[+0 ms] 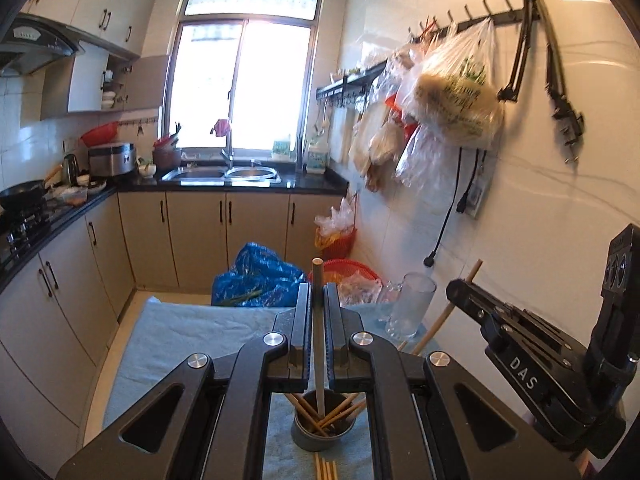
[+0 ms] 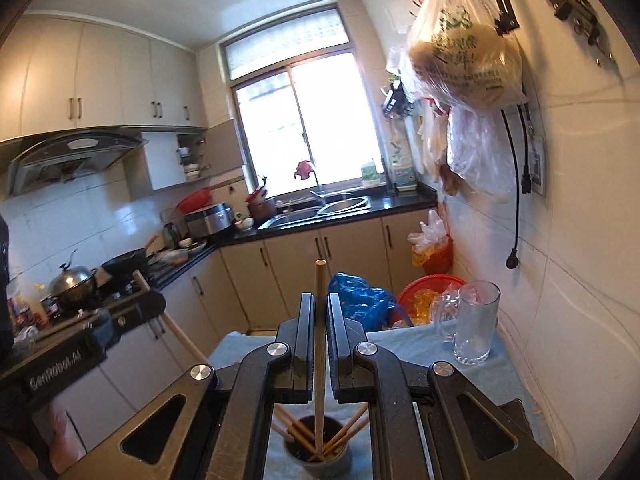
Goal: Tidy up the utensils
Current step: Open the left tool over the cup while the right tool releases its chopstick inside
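Left gripper (image 1: 318, 320) at lower centre clamped our light, stiff, slippery pale wooden chopstick (image 1: 318, 344) midway.

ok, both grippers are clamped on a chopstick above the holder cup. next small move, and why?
Probably lower the left gripper so its pale chopstick slides further into the dark holder cup, then open. That stick's lower end already points into the cup among the other chopsticks. The right gripper holds its wooden chopstick over the same cup, so going one at a time should avoid a clash.
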The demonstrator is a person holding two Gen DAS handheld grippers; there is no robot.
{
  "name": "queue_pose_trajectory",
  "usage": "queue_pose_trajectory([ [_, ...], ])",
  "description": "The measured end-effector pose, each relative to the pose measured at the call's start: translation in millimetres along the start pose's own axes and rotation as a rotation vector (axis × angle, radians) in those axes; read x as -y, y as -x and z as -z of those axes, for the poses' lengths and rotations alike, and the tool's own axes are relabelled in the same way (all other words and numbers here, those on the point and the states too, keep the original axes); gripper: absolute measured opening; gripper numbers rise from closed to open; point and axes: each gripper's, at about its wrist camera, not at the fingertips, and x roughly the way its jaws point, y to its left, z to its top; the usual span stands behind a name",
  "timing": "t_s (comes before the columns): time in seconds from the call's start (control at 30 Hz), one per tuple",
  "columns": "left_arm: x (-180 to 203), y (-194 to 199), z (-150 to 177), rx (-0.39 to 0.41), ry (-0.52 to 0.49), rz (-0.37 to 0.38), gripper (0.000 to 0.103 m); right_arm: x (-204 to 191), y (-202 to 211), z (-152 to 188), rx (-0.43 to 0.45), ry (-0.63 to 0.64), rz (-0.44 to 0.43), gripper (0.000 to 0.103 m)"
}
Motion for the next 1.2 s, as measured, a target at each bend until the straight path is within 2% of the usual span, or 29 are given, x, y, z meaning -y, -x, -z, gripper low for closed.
queue_pose_trajectory([
  [0.2, -7.6, -38.0, 30.2, -0.107, 0.001, -0.005, 0.005, 17.5, -40.4, 28.3, -0.096, -0.052, 0.018, 0.007],
  [0.4, -21.9, -43.9, 40.9, -0.127, 0.048, -0.011, 0.006, 33.2, -58.8, 49.1, -0.17, -0.09, 0.012, 0.007],
  [0.47, -26.4, -41.6, 42.7, -0.133, 0.063, -0.008, 0.012, 37.8, -61.8, 53.0, -0.184, -0.107, 0.011, 0.009],
  [0.5, -28.4, -39.8, 43.4, -0.133, 0.07, -0.012, 0.015, 39.5, -62.6, 54.7, -0.191, -0.114, 0.008, 0.015],
  [0.53, -29.9, -38.0, 44.1, -0.131, 0.077, -0.014, 0.023, 41.7, -63.0, 56.0, -0.197, -0.123, 0.009, 0.02],
  [0.57, -31.4, -35.5, 44.4, -0.129, 0.083, -0.014, 0.028, 42.5, -62.1, 56.5, -0.197, -0.128, 0.011, 0.033],
  [0.6, -33.0, -31.4, 45.3, -0.125, 0.092, -0.014, 0.03, 44.2, -60.5, 56.6, -0.193, -0.132, 0.014, 0.044],
  [0.63, -34.3, -26.9, 46.2, -0.122, 0.097, -0.015, 0.03, 45.2, -58.1, 56.1, -0.186, -0.134, 0.018, 0.049],
  [0.7, -36.3, -17.9, 47.5, -0.113, 0.1, -0.018, 0.031, 45.9, -51.6, 55.1, -0.175, -0.129, 0.026, 0.051],
  [0.87, -42.1, 9.5, 53.5, -0.086, 0.115, -0.049, 0.043, 46.6, -32.3, 53.5, -0.166, -0.124, 0.028, 0.058],
  [1.2, -53.5, 64.9, 88.1, -0.085, 0.149, -0.097, 0.052, 52.1, 26.0, 59.9, -0.158, -0.094, 0.05, 0.066],
])
